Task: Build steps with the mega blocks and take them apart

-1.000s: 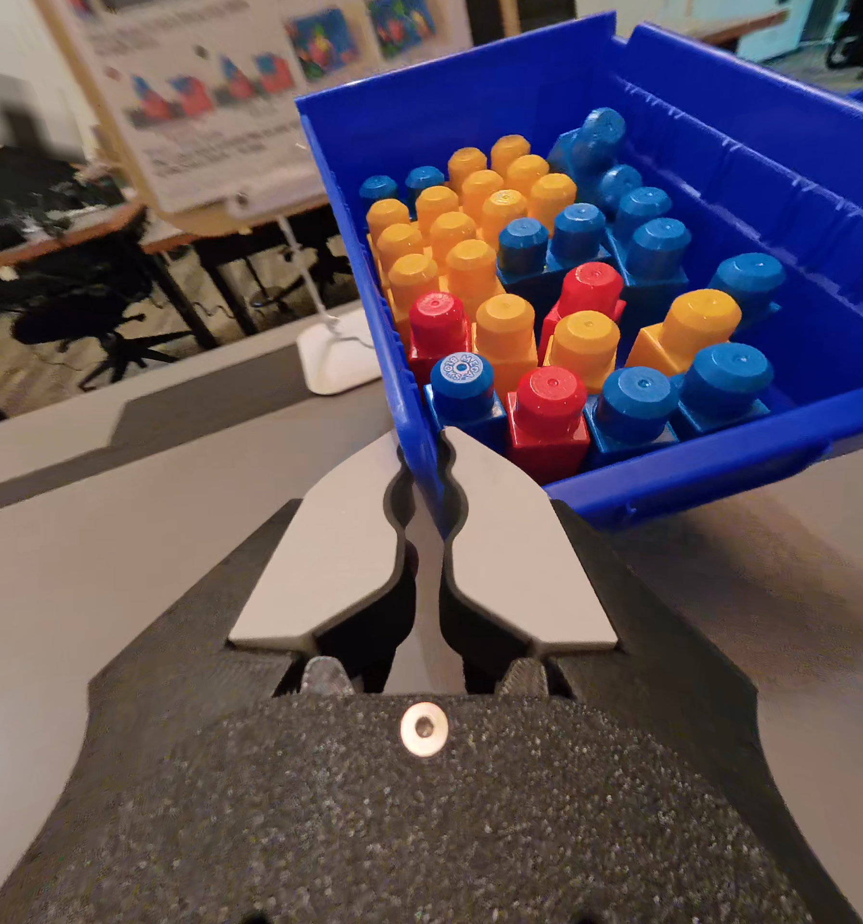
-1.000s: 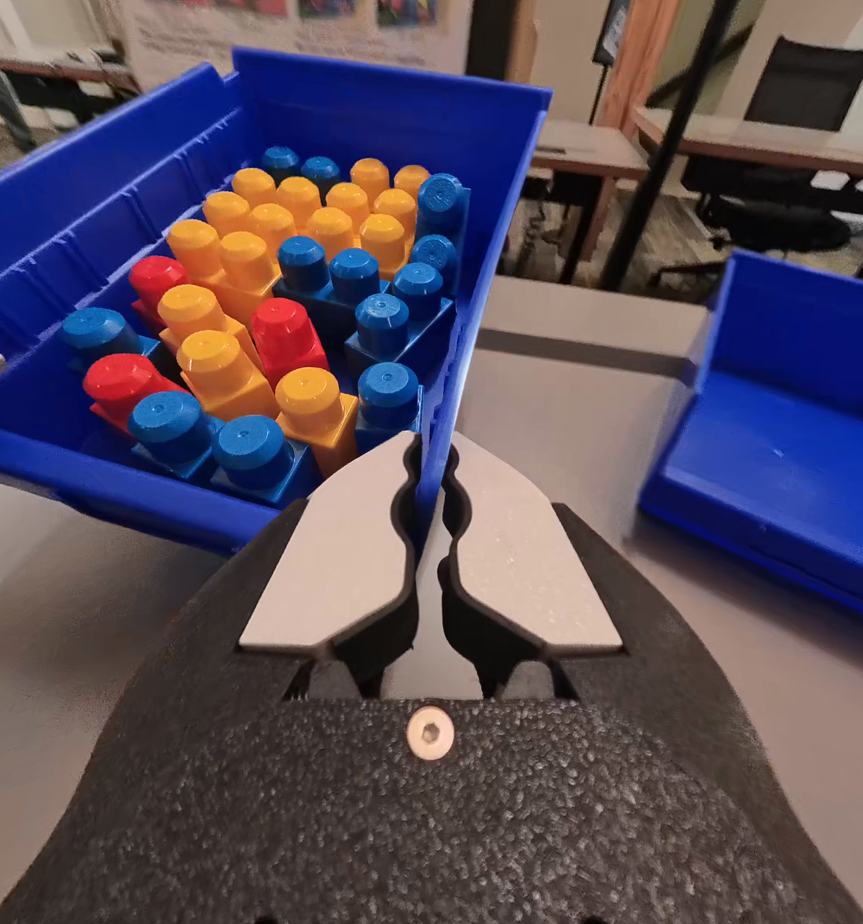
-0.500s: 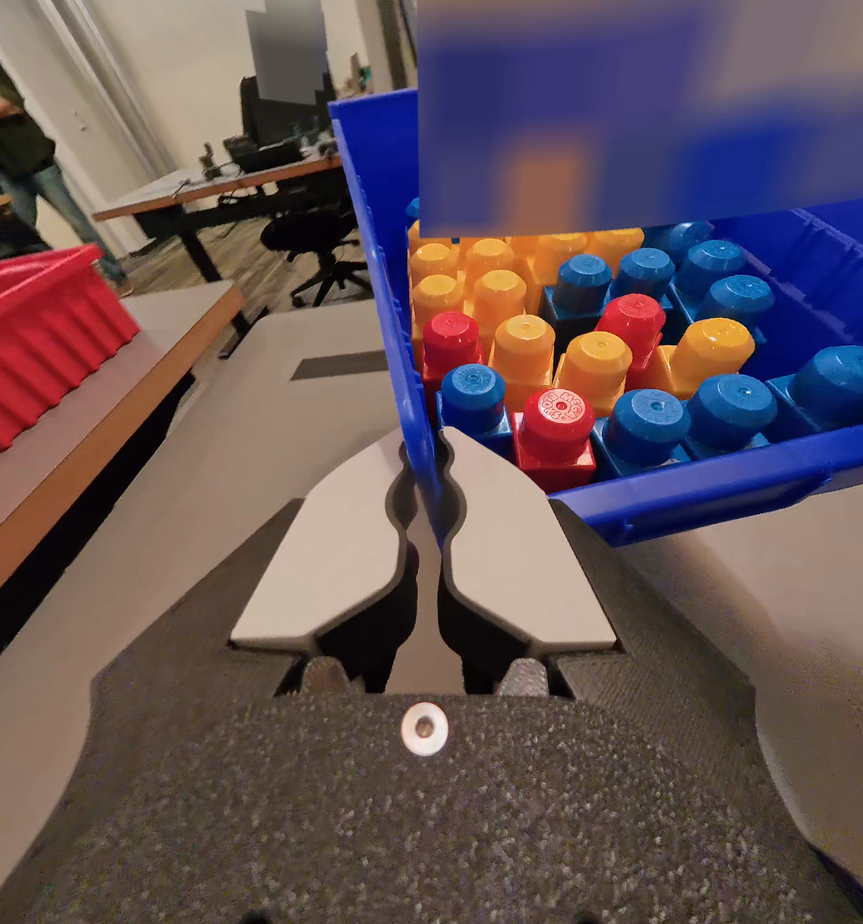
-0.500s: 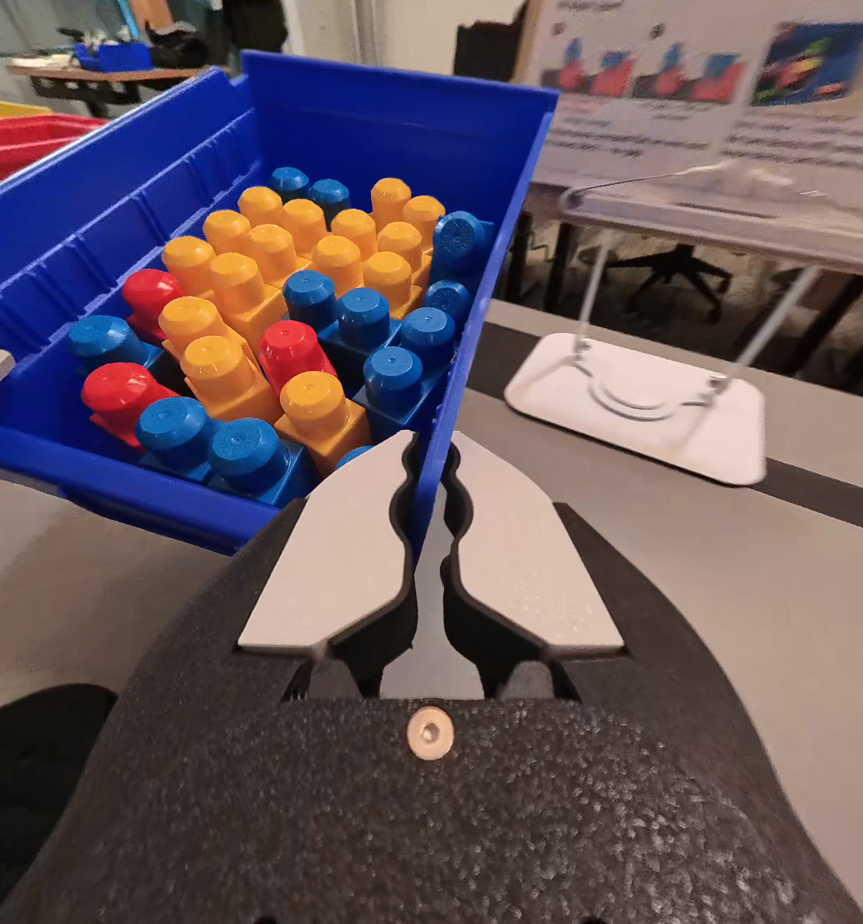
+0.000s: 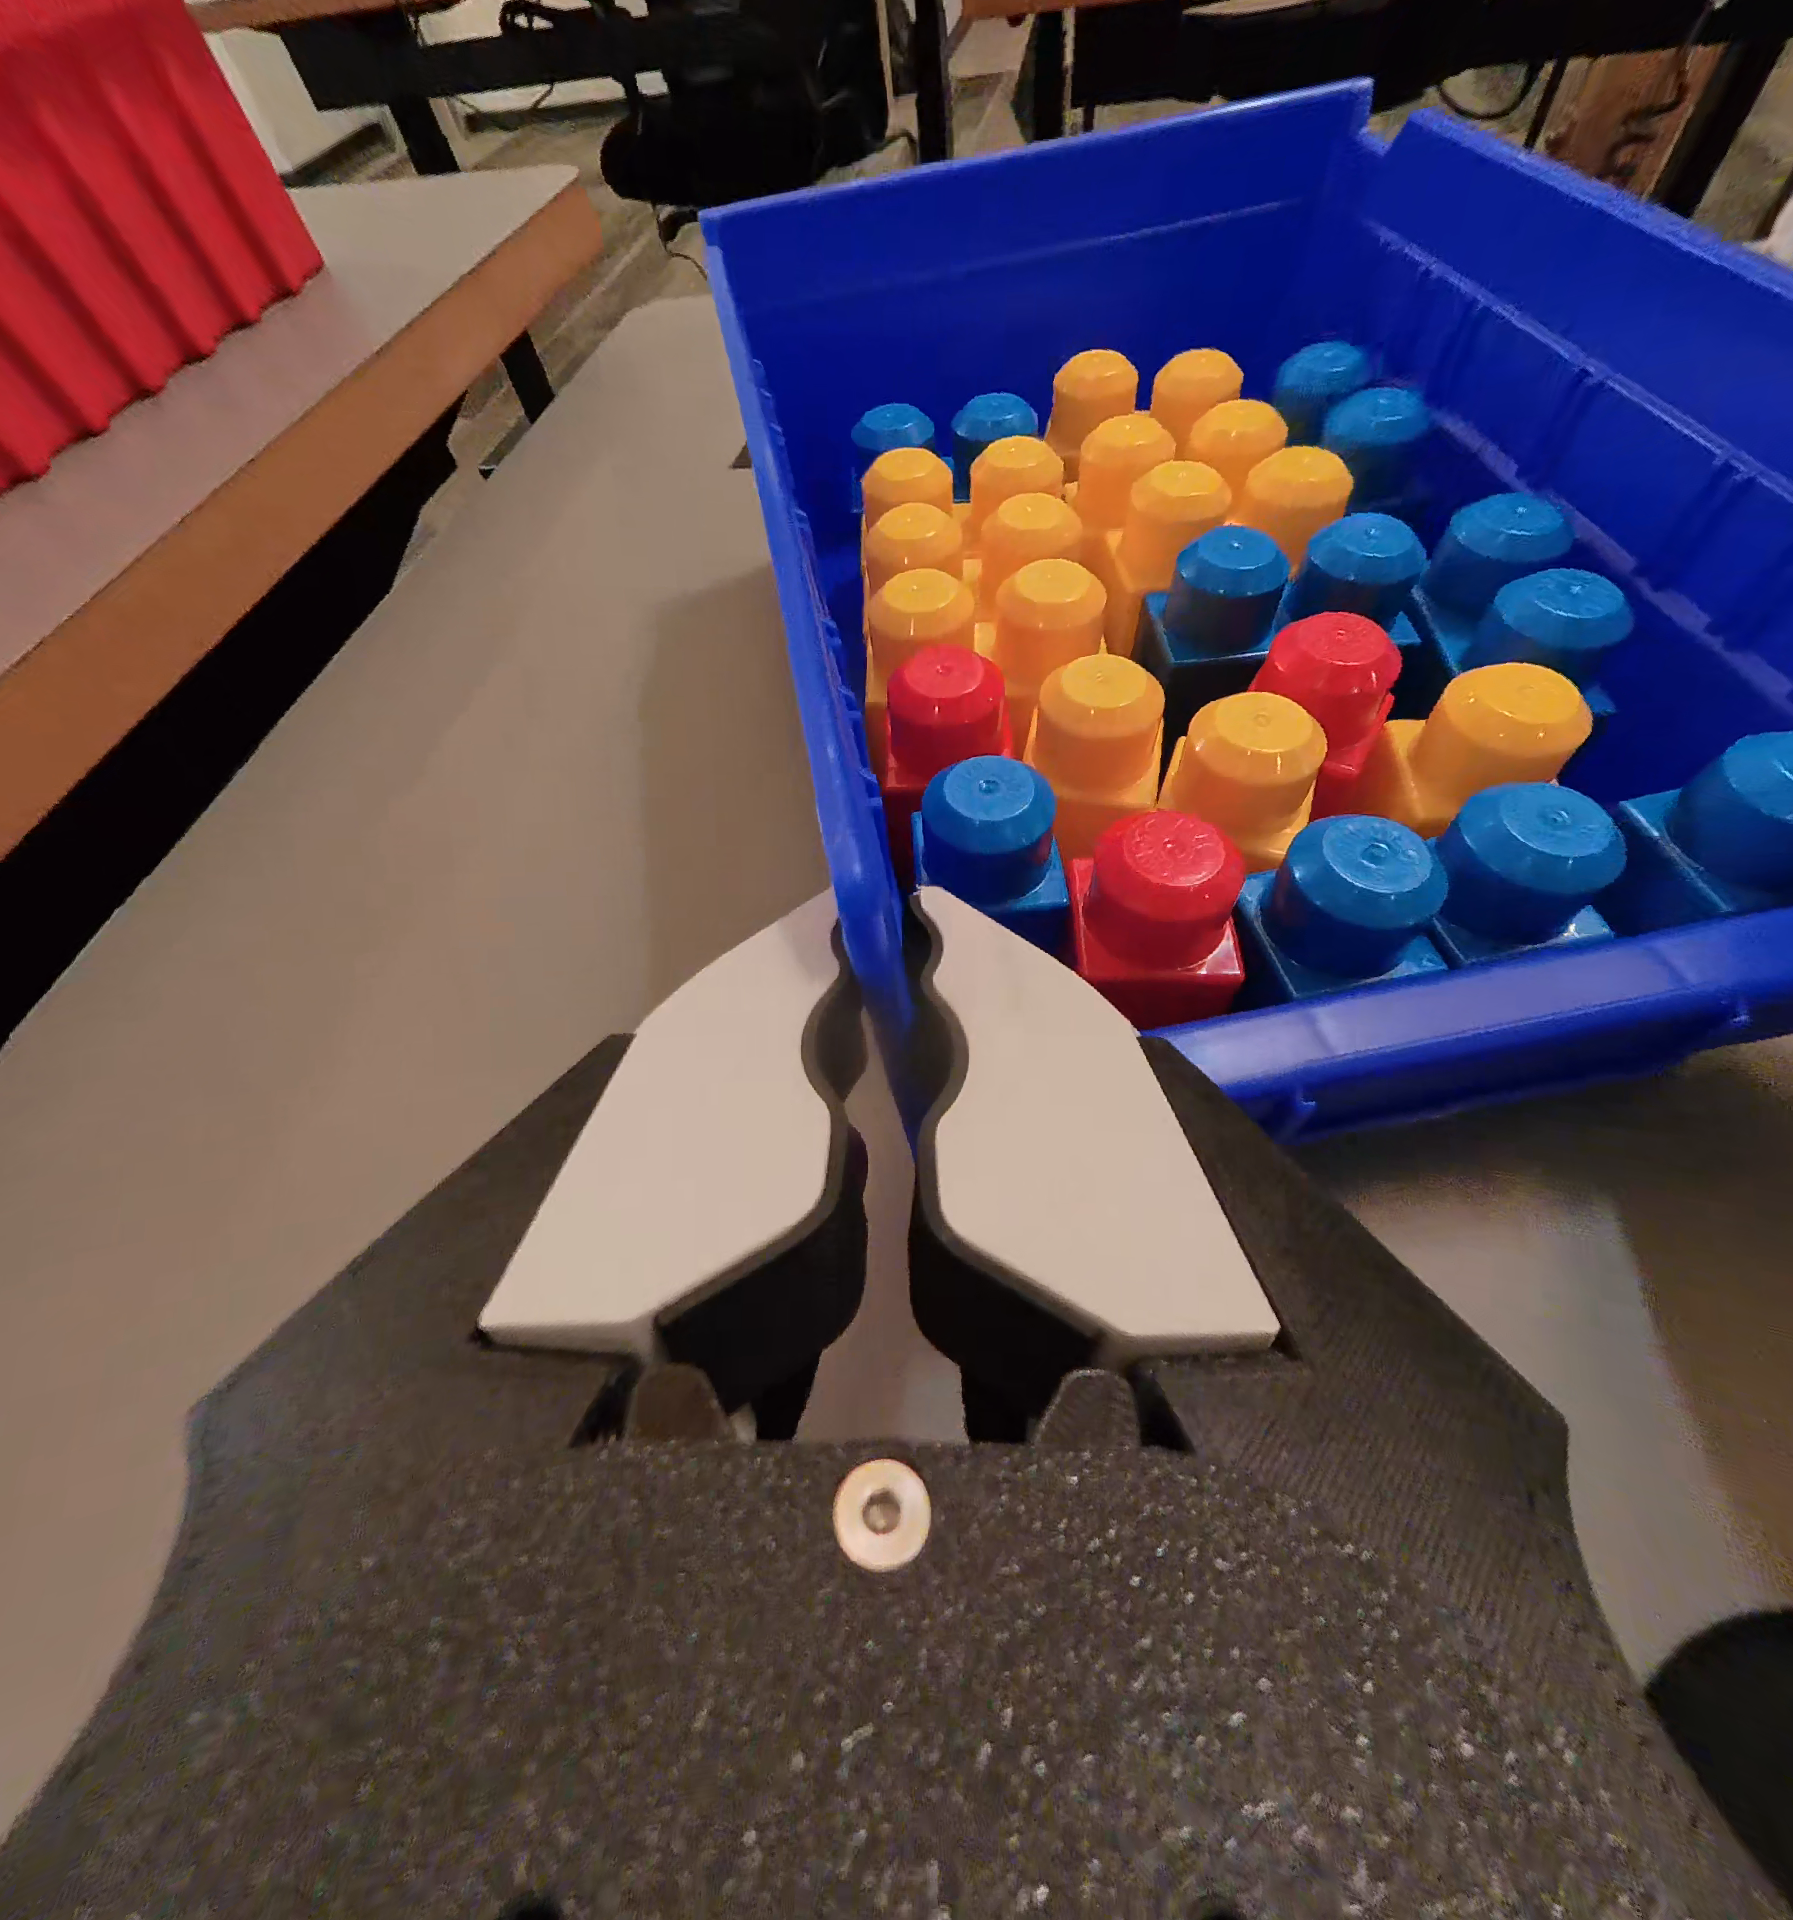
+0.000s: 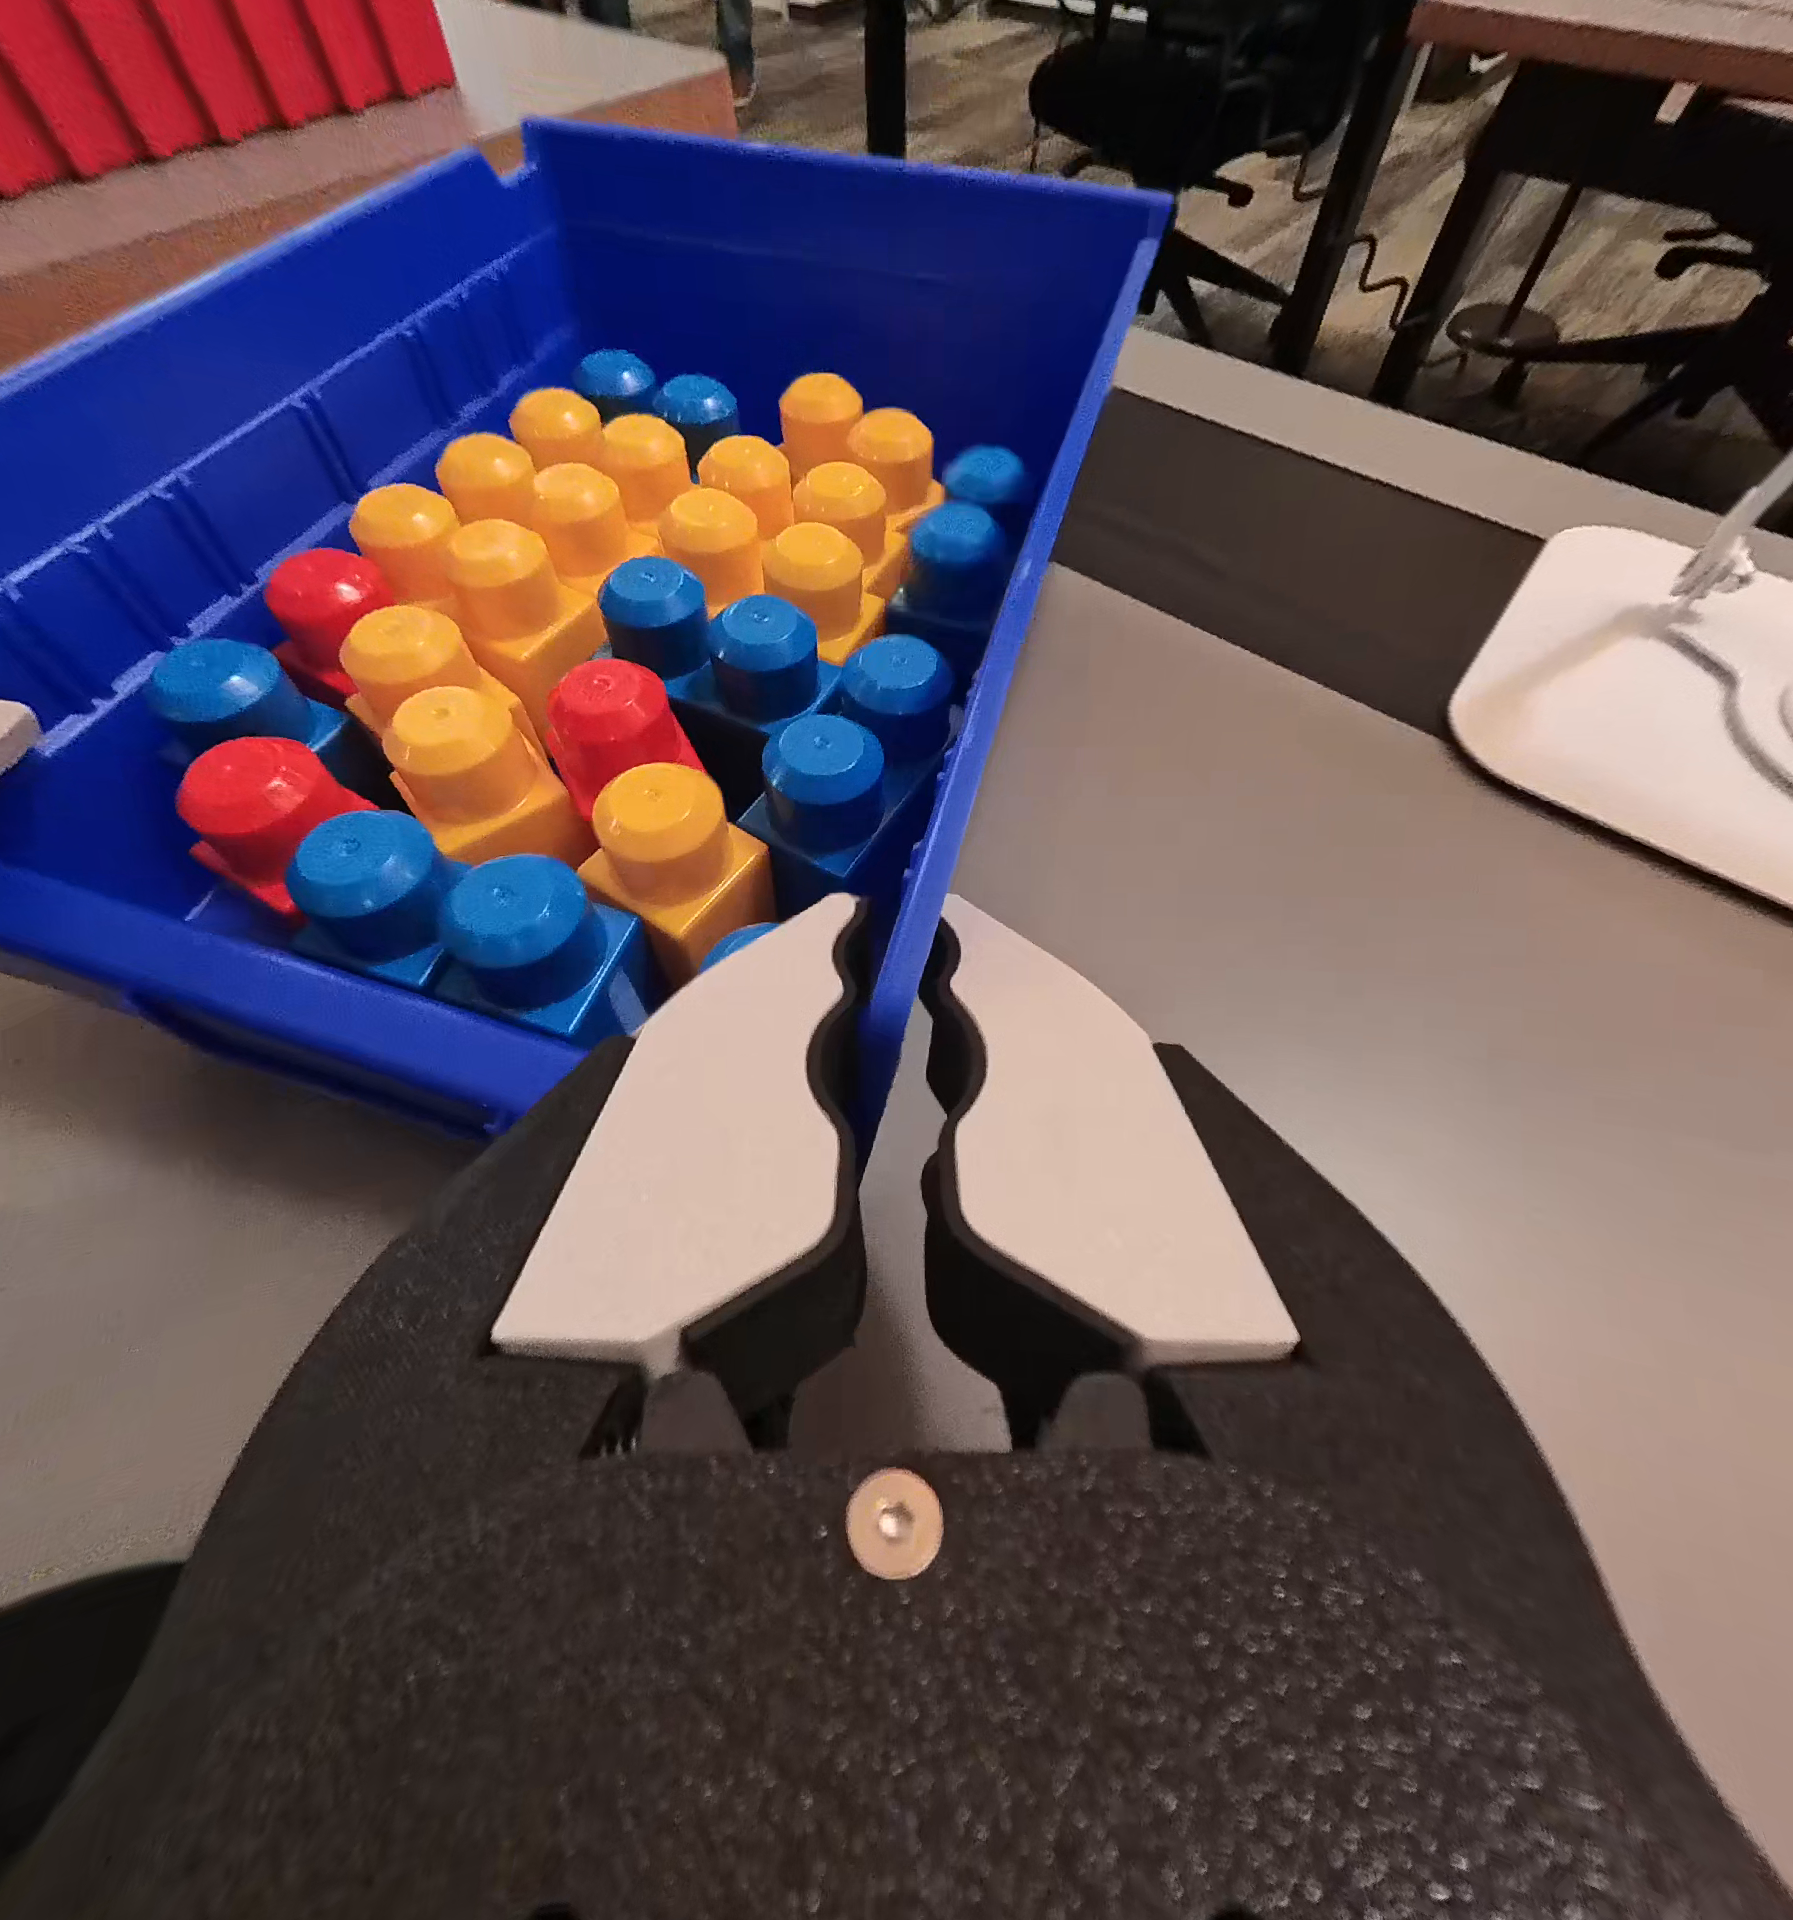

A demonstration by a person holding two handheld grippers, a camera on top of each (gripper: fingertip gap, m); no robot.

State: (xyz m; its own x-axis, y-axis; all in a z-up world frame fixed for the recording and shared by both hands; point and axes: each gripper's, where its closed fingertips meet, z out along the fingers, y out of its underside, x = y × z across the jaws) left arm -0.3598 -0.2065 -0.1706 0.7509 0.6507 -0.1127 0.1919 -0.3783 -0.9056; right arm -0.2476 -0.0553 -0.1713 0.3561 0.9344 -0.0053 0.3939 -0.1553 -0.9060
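Your left tongs (image 5: 876,935) clench the blue bin (image 5: 1079,270) at its left wall; right tongs (image 6: 897,940) clench the right wall. Mega blocks (image 5: 1162,644) sit between, ahead.

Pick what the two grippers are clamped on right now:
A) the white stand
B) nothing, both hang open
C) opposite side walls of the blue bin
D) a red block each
C: the left gripper and the right gripper each pinch a side wall of the blue bin holding the blocks.

Blue bin (image 5: 1058,260): glossy plastic, ribbed walls. Blocks (image 5: 1100,717): smooth, shiny plastic. Gripper body (image 6: 871,1714) at 6 o'clock: rough, grainy black; fingers (image 6: 705,1132) matt grey. Table (image 5: 404,831): matt grey.
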